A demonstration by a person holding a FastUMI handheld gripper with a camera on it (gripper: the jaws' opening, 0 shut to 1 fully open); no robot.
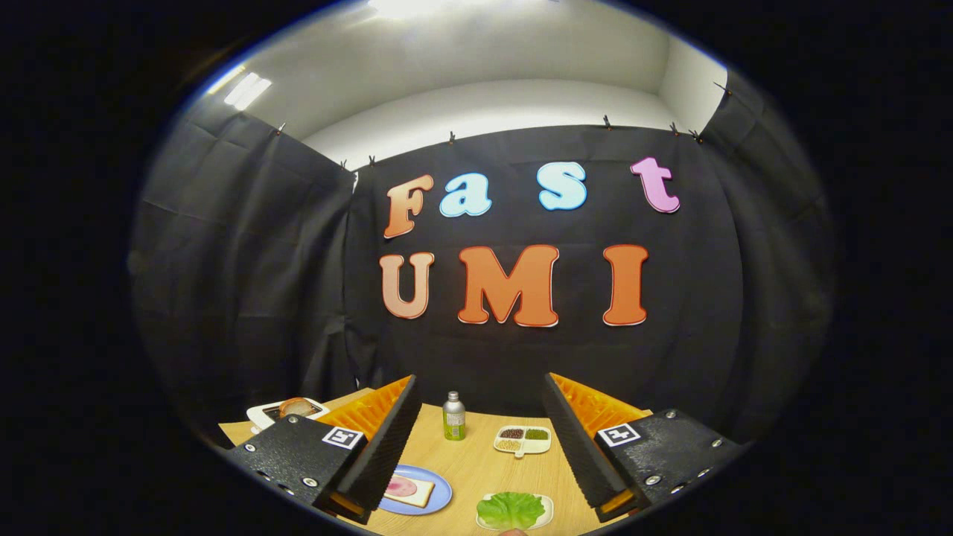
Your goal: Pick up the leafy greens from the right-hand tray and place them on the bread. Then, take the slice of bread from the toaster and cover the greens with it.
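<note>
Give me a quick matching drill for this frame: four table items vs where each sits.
Items:
1. leafy greens
2. bread slice with ham
3. bottle
4. divided dish of beans

Places:
A. on the blue plate
B. on a white tray, between the open claw fingers, nearest
C. standing at the table's far side
D. just right of the bottle

Pairs: 1-B, 2-A, 3-C, 4-D

Matt wood-grain table [476,461], metal bottle [453,417]

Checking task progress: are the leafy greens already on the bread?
No, the leafy greens lie on their own tray, apart from the bread; the hand-held gripper is open.
</note>
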